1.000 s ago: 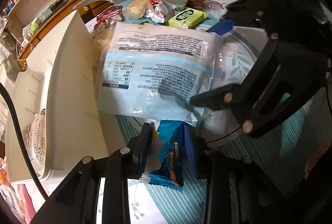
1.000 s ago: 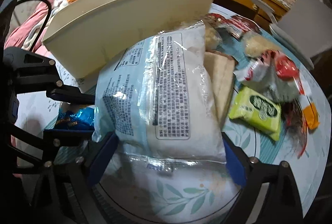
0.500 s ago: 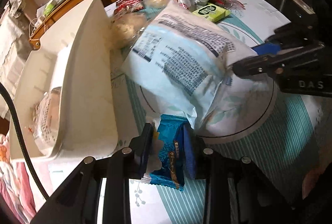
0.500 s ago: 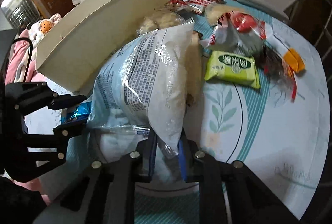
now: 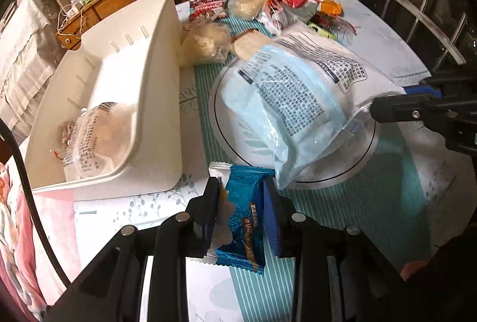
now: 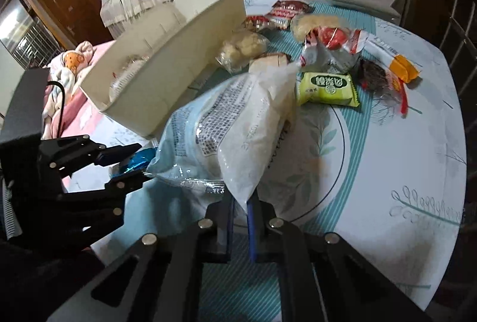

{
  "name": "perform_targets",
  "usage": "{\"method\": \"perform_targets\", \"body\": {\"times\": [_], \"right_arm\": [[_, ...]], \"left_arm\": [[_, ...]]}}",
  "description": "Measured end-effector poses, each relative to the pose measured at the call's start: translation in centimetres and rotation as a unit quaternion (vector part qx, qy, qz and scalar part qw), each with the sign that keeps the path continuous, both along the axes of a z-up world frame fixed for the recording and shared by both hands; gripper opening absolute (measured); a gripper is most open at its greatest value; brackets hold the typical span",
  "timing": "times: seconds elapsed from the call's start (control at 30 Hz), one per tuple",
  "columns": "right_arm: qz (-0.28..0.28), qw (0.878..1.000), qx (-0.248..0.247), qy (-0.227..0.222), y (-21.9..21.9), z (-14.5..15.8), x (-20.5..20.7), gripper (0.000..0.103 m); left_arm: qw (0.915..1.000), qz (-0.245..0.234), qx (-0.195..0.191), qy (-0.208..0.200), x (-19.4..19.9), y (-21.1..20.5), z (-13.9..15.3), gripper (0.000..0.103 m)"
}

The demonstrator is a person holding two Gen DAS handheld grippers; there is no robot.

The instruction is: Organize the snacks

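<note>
Blue snack packet sits clamped in the left claw, while the right claw, jaws just closing, pinches the pale-blue bag's edge.

The right gripper is clamped on the lower edge of a large pale blue and white bag, which is held slanting up and away from the jaws. To the left of the jaws, the left gripper is seen pinching a blue wrapper. Beyond the jaws and leftward, a white bin is set on the table. Ahead and slightly right of the jaws, a green packet lies among other snacks.
</note>
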State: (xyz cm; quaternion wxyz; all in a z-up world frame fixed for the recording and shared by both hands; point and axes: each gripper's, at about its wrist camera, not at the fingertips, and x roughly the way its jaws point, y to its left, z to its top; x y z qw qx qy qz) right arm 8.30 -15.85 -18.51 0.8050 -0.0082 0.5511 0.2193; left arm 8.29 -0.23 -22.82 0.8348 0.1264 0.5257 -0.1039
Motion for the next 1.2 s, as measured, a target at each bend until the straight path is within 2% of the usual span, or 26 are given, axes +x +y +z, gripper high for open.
{"method": "perform_targets", "body": {"times": [0.17,0.37,0.47,0.67,1.0,1.2], "right_arm": [[-0.012,1.0,0.014,-0.02,-0.1,2.6,-1.1,0.006],[-0.025,0.997,0.004,-0.066,0.8,6.0,-1.7,0.005],[-0.035,0.996,0.003,-0.082,1.3,7.4,-1.8,0.005],[-0.061,0.992,0.0,-0.111,3.2,9.7,-2.1,0.004],[-0.094,0.983,0.005,-0.157,7.6,13.4,-2.6,0.004],[-0.104,0.975,0.018,-0.195,11.1,16.0,-2.4,0.004]], "left_arm": [[0.9999,-0.001,-0.014,-0.001,-0.2,0.5,1.5,0.027],[0.9992,-0.036,-0.019,-0.001,-1.1,1.7,3.7,0.027],[0.9983,-0.054,-0.016,-0.015,-1.7,2.6,5.2,0.027],[0.995,-0.088,-0.034,-0.033,-2.1,4.9,8.6,0.027],[0.9888,-0.109,-0.08,-0.062,0.1,9.9,13.8,0.027],[0.9864,-0.115,-0.097,-0.066,1.3,13.0,15.3,0.027]]}}
